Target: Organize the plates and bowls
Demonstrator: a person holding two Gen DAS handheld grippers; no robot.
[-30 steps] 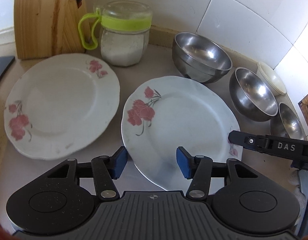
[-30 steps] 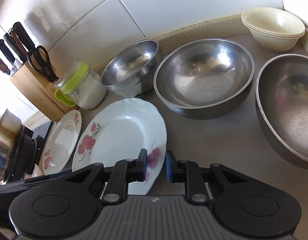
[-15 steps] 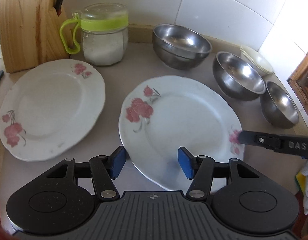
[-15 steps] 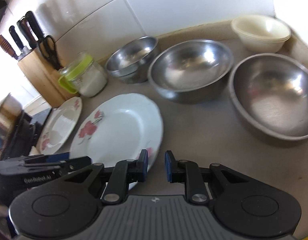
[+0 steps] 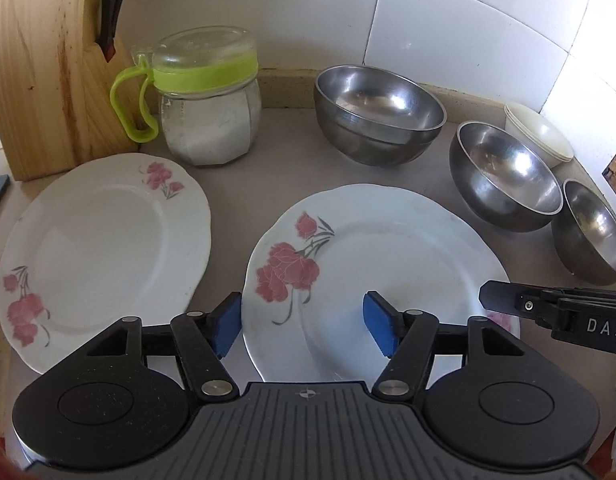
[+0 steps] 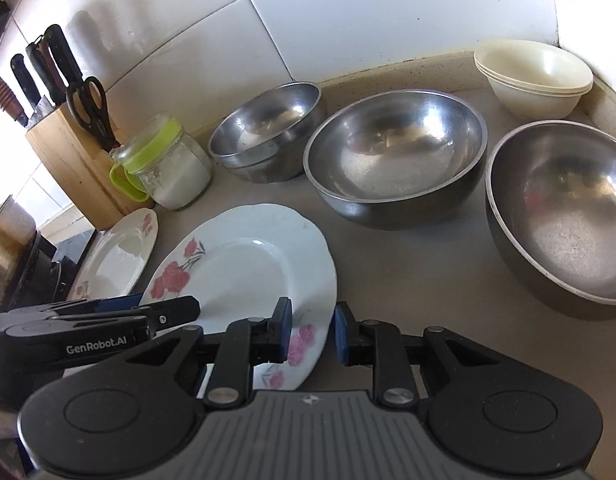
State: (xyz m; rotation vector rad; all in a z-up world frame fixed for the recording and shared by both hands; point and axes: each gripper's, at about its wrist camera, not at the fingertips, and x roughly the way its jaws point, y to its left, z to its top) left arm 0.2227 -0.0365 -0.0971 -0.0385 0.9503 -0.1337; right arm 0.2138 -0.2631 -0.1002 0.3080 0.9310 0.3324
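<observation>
White floral plate [image 5: 388,264] lies flat on a grey counter [image 6: 408,276], in front of three steel bowls [image 6: 400,152]. Left gripper [image 5: 303,326] hovers over its near left edge, jaws opening, gripping nothing. Right gripper [image 6: 311,332] straddles its right rim, jaws opening, pads not pressing.

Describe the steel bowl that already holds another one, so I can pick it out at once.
Start at the wooden knife block against the white tiled wall, then pass the green-lidded glass jar beside it. The next thing along the wall is the nested pair of round stainless steel bowls. Unlike the two single steel bowls further right, it shows a double rim.
</observation>
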